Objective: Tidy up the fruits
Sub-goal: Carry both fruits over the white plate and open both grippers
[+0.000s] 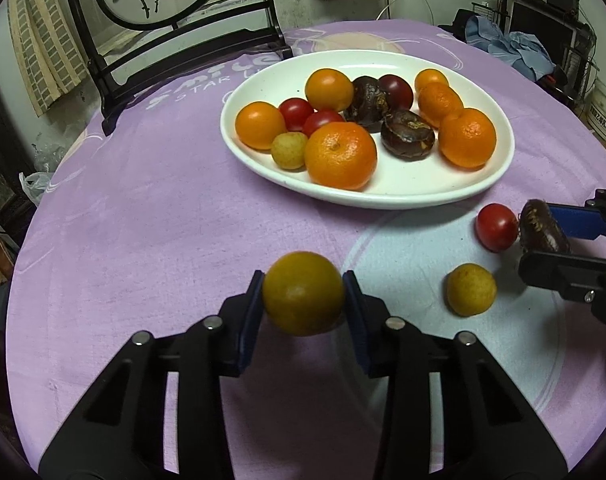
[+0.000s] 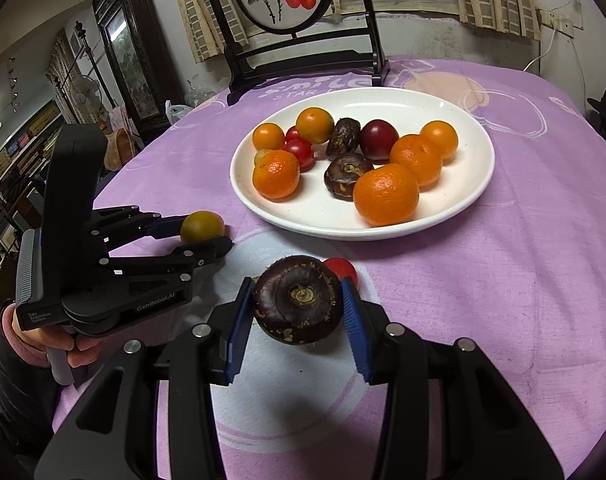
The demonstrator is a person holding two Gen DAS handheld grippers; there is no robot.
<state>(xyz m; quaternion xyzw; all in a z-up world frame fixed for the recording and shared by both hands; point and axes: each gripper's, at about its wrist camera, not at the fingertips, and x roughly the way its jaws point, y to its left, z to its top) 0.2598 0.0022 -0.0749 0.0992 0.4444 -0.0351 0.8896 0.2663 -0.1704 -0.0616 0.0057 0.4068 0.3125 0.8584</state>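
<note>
White plate [image 1: 455,184] holds mixed fruit; left gripper [image 1: 303,300] fingers clamp yellow-green fruit [image 1: 303,292], right gripper [image 2: 297,300] fingers clamp dark fruit [image 2: 297,300].

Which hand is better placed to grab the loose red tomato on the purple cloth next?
Probably right: the small red tomato lies just beyond the right gripper, though it first must drop its dark water chestnut. The left gripper sits farther away.

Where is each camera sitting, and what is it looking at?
Left wrist: on the left gripper, looking along its fingers at a yellow-green fruit pinched there.
Right wrist: on the right gripper, looking at a dark brown fruit it grips; the person's hand shows.
Both: the white plate of fruit on the purple cloth.
</note>
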